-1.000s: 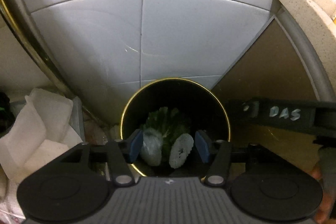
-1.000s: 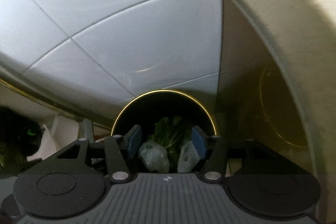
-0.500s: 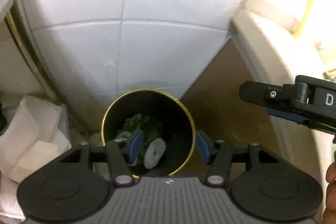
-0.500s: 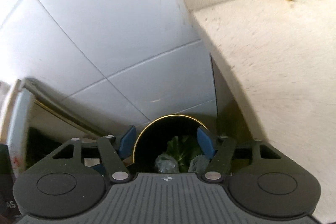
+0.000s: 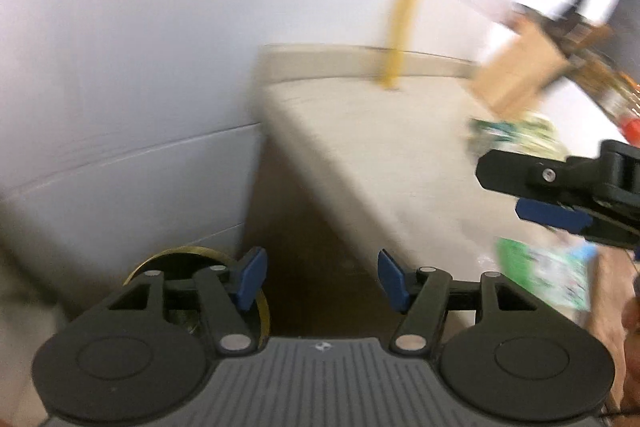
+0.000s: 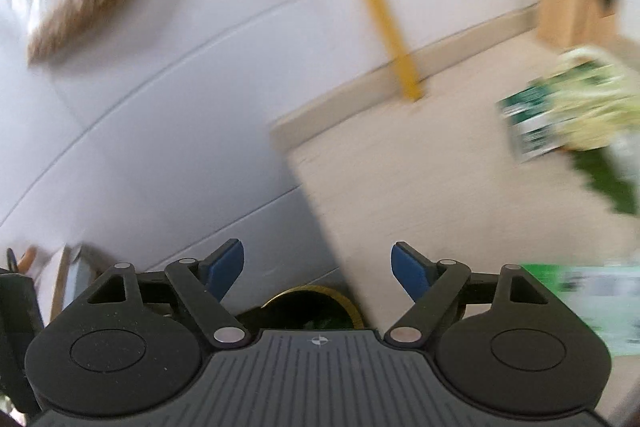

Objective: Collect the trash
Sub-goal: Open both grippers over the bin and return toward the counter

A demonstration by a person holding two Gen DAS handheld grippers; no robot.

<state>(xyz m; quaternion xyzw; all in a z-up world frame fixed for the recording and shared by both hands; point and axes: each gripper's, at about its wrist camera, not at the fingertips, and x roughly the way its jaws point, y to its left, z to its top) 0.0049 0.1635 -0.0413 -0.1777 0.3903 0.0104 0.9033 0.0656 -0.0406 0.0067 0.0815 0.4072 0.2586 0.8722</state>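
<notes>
Left hand-held gripper [image 5: 319, 279]: my jaws stand apart with nothing between them; they have just been opening.
Right hand-held gripper [image 6: 318, 269]: mine too, spread wide and empty, just been opening.
Bin [image 6: 316, 309]: gold-rimmed, on the floor beside the worktop [image 6: 440, 187], greens inside.
Trash left: green packet [image 6: 568, 107] on the worktop, blurred.
</notes>
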